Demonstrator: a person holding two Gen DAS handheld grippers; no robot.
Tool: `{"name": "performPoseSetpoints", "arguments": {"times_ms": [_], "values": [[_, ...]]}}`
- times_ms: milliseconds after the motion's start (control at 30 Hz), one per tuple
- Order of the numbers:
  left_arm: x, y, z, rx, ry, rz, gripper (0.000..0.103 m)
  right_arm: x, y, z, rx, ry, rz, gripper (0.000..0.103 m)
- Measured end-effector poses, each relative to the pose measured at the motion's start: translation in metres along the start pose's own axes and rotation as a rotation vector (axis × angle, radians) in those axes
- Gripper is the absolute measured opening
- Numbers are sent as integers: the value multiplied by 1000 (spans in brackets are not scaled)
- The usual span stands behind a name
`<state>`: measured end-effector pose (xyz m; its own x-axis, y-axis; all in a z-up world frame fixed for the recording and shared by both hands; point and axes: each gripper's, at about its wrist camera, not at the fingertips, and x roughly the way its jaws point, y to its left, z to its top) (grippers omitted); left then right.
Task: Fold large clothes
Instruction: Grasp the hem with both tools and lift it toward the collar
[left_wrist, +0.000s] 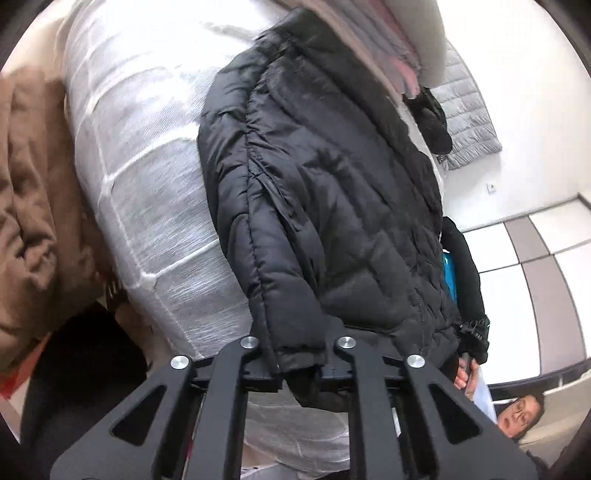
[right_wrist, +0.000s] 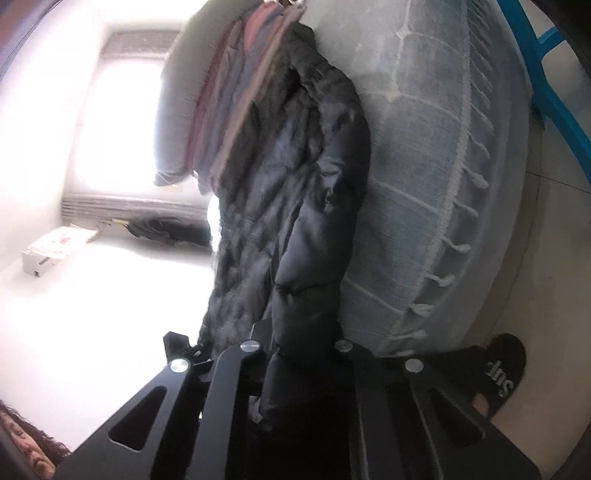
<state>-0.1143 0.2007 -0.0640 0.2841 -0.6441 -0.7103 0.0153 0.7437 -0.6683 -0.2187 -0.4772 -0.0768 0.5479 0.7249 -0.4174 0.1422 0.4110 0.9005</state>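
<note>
Black puffer jacket (left_wrist: 332, 192) on white mattress (left_wrist: 147, 155), both grippers' jaws clamping its cuffs, bare floor (right_wrist: 546, 258) beside.

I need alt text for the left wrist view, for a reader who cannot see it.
The left gripper is shut on the cuff of a black puffer jacket lying on a white quilted mattress. A brown garment lies at the left edge.

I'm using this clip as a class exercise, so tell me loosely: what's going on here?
A person is folding a black puffer jacket laid out on a white quilted mattress, using a hand-held tool in each hand. The left tool is shut on the jacket's cuffed edge, and the right tool is shut on another puffy edge. A stack of folded clothes lies at the far end. No fold is made yet.
</note>
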Motion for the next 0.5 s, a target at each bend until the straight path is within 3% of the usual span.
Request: {"name": "performPoseSetpoints", "arguments": {"times_ms": [333,500], "values": [[-69,-66,-9,105,-77,-128,7,-43,50,-12,-70,-137,171,8],[-96,-83,-43,142,-66,-162,7,-80,65,-41,-115,-174,203,8]]}}
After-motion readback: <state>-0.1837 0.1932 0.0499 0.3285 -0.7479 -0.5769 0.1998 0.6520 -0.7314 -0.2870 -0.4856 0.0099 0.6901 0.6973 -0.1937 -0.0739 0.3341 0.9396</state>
